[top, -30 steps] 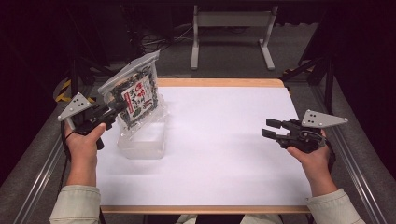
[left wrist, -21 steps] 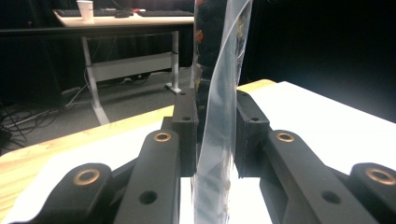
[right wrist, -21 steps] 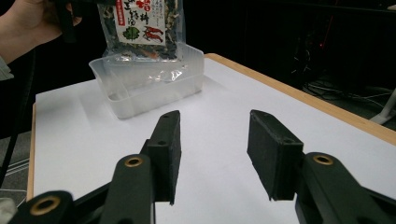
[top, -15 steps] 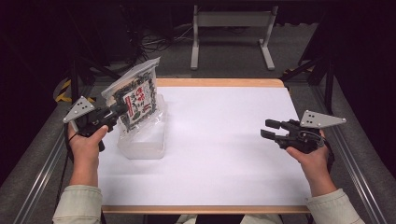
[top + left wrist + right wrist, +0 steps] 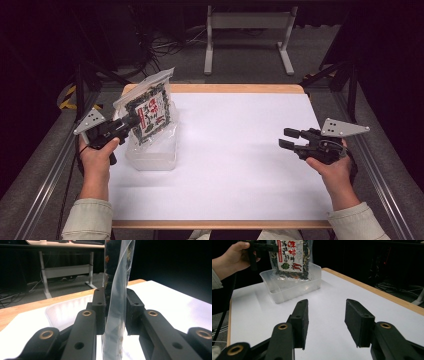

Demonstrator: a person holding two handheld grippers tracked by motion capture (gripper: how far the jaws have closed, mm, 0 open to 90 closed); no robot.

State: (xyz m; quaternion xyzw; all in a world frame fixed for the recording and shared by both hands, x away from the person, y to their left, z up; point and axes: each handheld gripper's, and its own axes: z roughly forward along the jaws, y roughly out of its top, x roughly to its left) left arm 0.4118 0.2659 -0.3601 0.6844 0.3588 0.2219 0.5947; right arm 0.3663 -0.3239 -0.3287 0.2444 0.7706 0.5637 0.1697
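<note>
Lit brightly from overhead on the white table top, with the surroundings sunk in near-black. Glared faintly off the clear packet at close range. Blurred slightly on the near black jaws in both gripper views. Shadowed only softly beneath the plastic tub.

A white-topped counter with a wooden rim fills the middle of the frame; grey floor lies beyond it; a pale metal desk frame stands at upper centre; loose cables trail at upper left; the surrounding room is dark.
</note>
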